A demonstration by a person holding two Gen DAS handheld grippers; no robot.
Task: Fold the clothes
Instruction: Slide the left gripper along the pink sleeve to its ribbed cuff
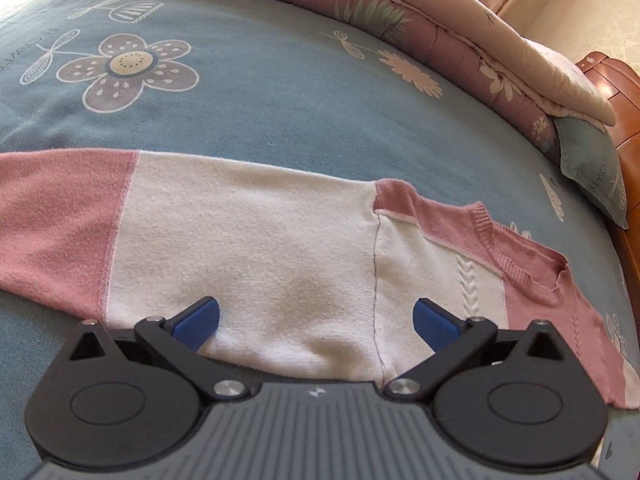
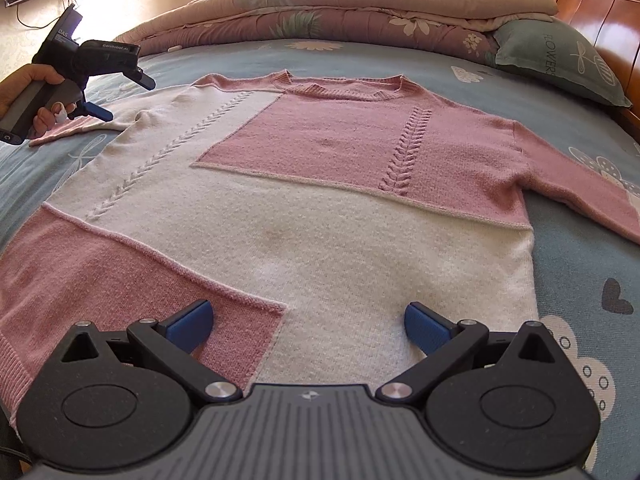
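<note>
Blue cotton with a flower print covers the bed [image 2: 580,264], which carries everything here, and a rolled quilt [image 2: 360,8] lies along its far side, well beyond both tools. Ahead of the right hand-held gripper [image 2: 308,326] the pink and white knitted sweater [image 2: 320,208] is spread flat, front up, neckline [image 2: 344,88] at the far end and hem nearest the camera; no part of the body has been turned over on itself, so as far as these views show the folding proper has not begun and the work is at the smoothing and laying-out stage. The sleeve [image 1: 224,232] on the left side stretches straight out across the front of the left hand-held gripper [image 1: 316,326], and the other sleeve [image 2: 580,184] trails off to the right of the right one, both unfolded. Each tool hangs just above the knit with its blue pads spread wide and nothing between them, so both are released. In the right wrist view a hand [image 2: 36,96] holds the left tool over that sleeve, far to the left. Judging from this, what is left is nearly everything: bringing each sleeve in over the chest, then doubling the body from hem toward collar.
</note>
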